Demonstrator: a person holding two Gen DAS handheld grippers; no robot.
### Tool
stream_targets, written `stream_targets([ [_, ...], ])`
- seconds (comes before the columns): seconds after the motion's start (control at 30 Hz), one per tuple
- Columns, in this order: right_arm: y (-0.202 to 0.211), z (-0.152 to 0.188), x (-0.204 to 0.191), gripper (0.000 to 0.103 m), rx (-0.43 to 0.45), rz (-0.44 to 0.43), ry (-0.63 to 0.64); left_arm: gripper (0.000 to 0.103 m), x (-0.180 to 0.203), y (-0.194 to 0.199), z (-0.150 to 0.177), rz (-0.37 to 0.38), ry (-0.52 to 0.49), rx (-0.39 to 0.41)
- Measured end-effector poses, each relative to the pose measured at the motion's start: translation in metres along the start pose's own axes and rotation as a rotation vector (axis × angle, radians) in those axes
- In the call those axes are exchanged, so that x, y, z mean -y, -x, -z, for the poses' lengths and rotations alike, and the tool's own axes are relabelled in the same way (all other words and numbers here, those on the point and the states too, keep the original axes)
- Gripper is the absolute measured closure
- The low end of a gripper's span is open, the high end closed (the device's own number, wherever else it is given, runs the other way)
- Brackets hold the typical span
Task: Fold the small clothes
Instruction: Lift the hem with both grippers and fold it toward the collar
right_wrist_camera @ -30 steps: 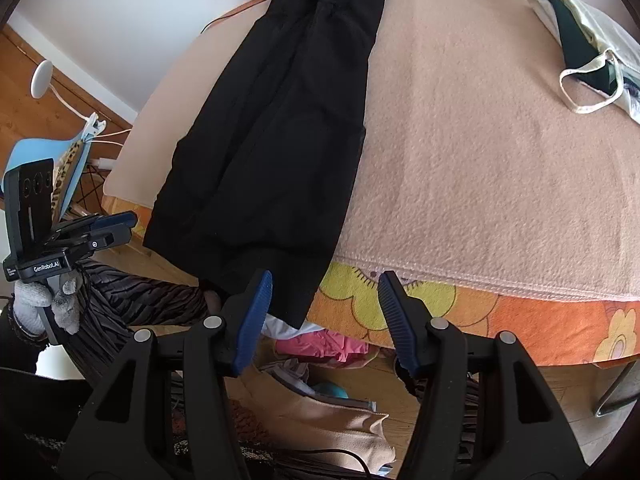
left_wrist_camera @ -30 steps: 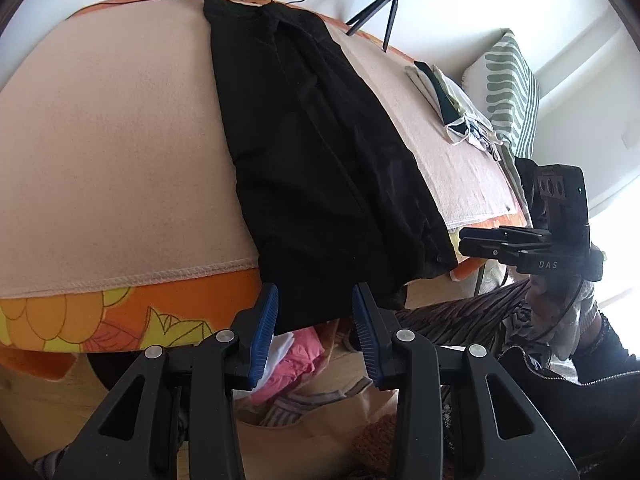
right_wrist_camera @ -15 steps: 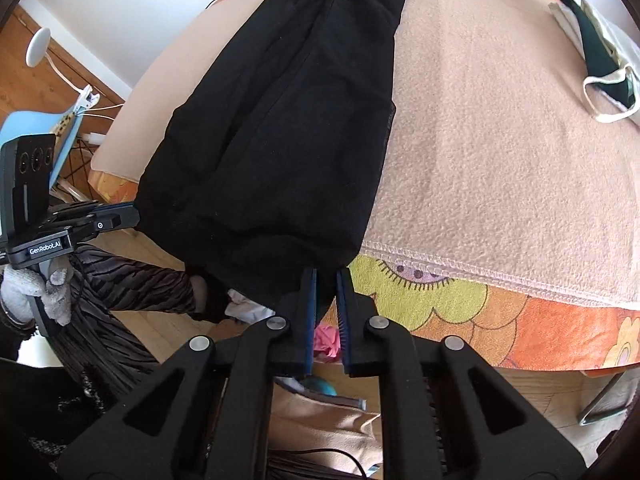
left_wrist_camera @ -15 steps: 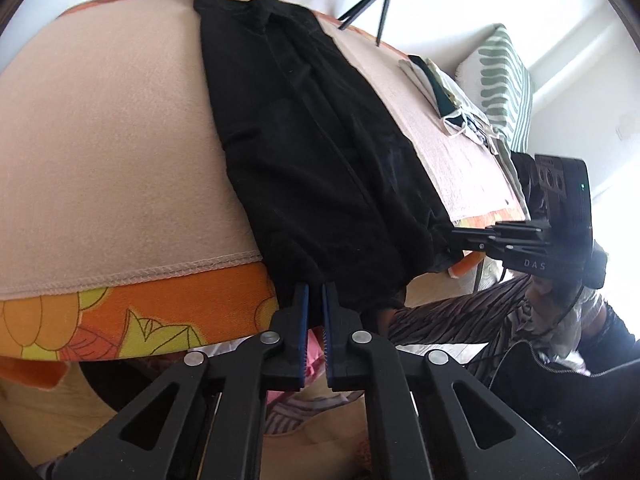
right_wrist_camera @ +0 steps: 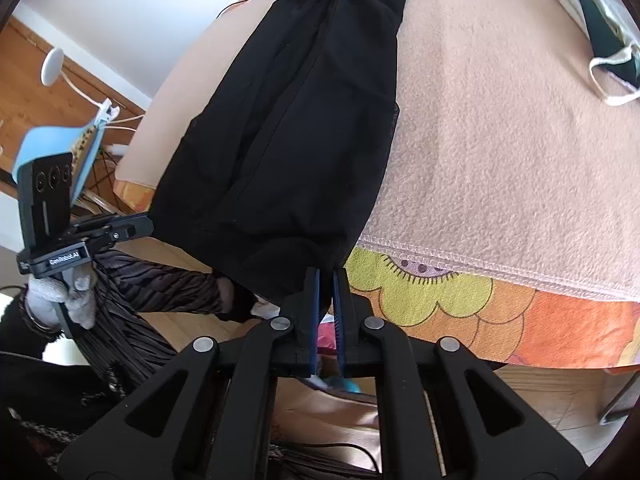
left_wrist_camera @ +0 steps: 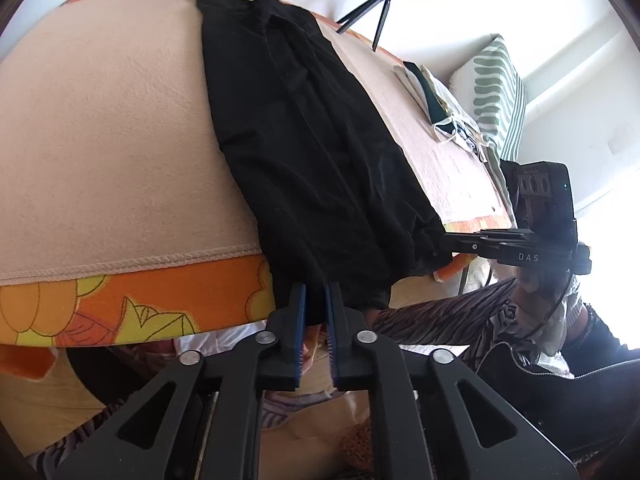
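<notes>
The garment [left_wrist_camera: 312,152] lay unfolded, full length across the blanket-covered worktop [left_wrist_camera: 100,140], near hem over the edge, where your left fingers [left_wrist_camera: 315,300], just reopened slightly, and right fingers [right_wrist_camera: 325,284] each pinched a corner; every fold remained.

Setting: a lived-in room of a home, fitted out for filming. Desk covered by a pink fleece blanket [right_wrist_camera: 500,152] over an orange flower-print cloth [left_wrist_camera: 168,300]. Green-and-white patterned cushion [left_wrist_camera: 498,92] against a white wall at the far end. Ring light on a small tripod [left_wrist_camera: 380,4] stands at the desk's back edge. Wooden floor and a light blue chair [right_wrist_camera: 60,148] to one side. Small clothes piled [left_wrist_camera: 440,108] on the blanket.
</notes>
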State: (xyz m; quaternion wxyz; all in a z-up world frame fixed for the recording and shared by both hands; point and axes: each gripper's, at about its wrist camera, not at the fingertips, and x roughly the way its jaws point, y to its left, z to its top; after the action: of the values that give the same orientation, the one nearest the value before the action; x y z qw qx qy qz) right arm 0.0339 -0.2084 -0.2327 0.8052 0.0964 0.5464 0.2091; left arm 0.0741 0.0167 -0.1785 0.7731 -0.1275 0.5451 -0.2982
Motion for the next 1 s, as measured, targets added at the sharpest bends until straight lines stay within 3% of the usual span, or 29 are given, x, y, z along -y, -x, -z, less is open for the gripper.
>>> stream_targets([
  [0.13,-0.009,0.0,0.004,0.095,-0.019,-0.027,-0.029,0.086,-0.002,-0.007,0.002,0.026,0.018,-0.023],
  [0.2,-0.009,-0.001,0.005,0.095,-0.019,-0.039,-0.032,0.088,0.0,-0.008,0.002,0.032,0.009,-0.013],
  [0.27,-0.009,-0.002,0.005,0.095,-0.021,-0.055,-0.042,0.098,0.002,-0.006,0.002,0.048,0.005,0.004],
  [0.47,-0.007,-0.005,0.009,0.096,-0.009,-0.165,-0.093,0.1,0.009,0.006,-0.006,0.101,-0.005,0.058],
  [0.73,0.011,-0.029,0.003,0.097,0.063,-0.26,-0.114,0.1,0.012,0.023,-0.035,0.139,0.006,0.148],
  [1.0,0.023,-0.069,0.007,0.097,0.13,-0.261,-0.123,0.1,0.006,0.02,-0.072,0.125,-0.008,0.2],
])
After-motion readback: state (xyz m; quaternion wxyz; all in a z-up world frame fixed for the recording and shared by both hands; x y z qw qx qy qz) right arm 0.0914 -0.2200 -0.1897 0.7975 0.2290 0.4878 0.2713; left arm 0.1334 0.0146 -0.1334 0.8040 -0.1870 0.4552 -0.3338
